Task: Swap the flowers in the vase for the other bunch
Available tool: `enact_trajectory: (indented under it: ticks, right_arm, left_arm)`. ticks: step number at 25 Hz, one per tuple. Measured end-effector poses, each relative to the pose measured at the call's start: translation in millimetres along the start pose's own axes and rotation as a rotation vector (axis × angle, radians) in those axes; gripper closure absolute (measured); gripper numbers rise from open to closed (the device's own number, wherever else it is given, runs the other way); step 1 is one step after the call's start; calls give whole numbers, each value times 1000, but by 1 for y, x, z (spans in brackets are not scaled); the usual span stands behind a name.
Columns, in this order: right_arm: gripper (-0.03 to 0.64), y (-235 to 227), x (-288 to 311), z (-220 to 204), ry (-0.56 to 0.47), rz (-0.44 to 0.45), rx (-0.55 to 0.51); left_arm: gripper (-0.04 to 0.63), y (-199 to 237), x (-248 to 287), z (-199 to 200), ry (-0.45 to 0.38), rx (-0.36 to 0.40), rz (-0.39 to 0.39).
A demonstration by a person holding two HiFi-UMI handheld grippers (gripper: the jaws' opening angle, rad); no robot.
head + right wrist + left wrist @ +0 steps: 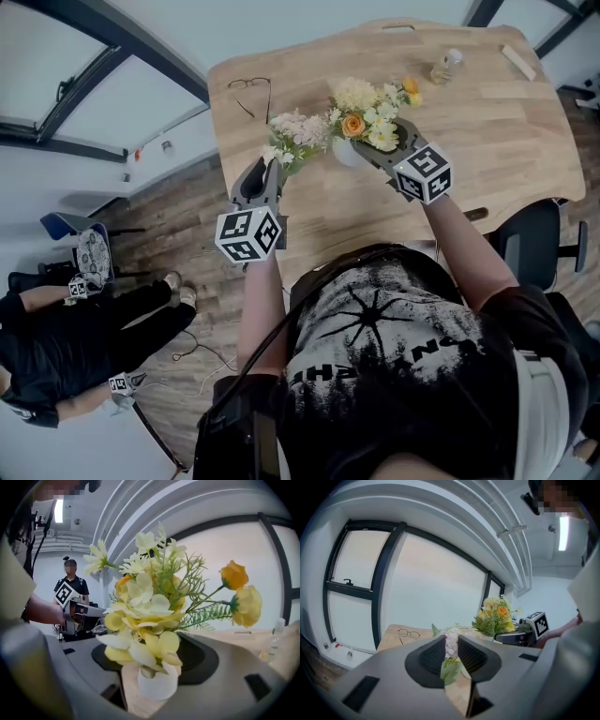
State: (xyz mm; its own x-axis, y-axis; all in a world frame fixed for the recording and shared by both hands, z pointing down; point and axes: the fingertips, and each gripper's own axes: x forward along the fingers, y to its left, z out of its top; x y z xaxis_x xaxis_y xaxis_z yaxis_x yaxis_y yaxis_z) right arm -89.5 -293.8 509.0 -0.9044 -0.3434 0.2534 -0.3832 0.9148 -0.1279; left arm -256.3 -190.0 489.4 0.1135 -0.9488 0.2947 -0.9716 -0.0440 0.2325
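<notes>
The left gripper [451, 657] is clenched on the stem of the pink and white bunch [298, 131] and holds it above the near left part of the wooden table [487, 122], with the blossoms pointing up and away from the person. The white vase [157, 686] stands on the table just to the right of this bunch, and the yellow bunch [150, 606] is in it, with its stems upright. The right gripper [380, 142] comes at the vase from the right, and its jaws stand wide apart, one on each side of the vase neck, gripping nothing. So the right hand is the nearer one to the vase, while the left bunch is beside the vase and not over it. I judge that the vase has no room for a second bunch, so everything depends on the upright yellow stems. If they must come out, the right jaws have to close on them and pull straight up.
</notes>
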Motion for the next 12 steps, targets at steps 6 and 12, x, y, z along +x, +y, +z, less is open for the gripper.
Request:
enact_trajectory:
  ticks: [6, 12]
  right_arm:
    - [337, -2, -1, -4, 11, -14, 1]
    - [337, -3, -9, -6, 18, -46, 10]
  left_arm:
    - [505, 1, 2, 2, -3, -3, -2]
    - [505, 1, -1, 2, -8, -7, -16]
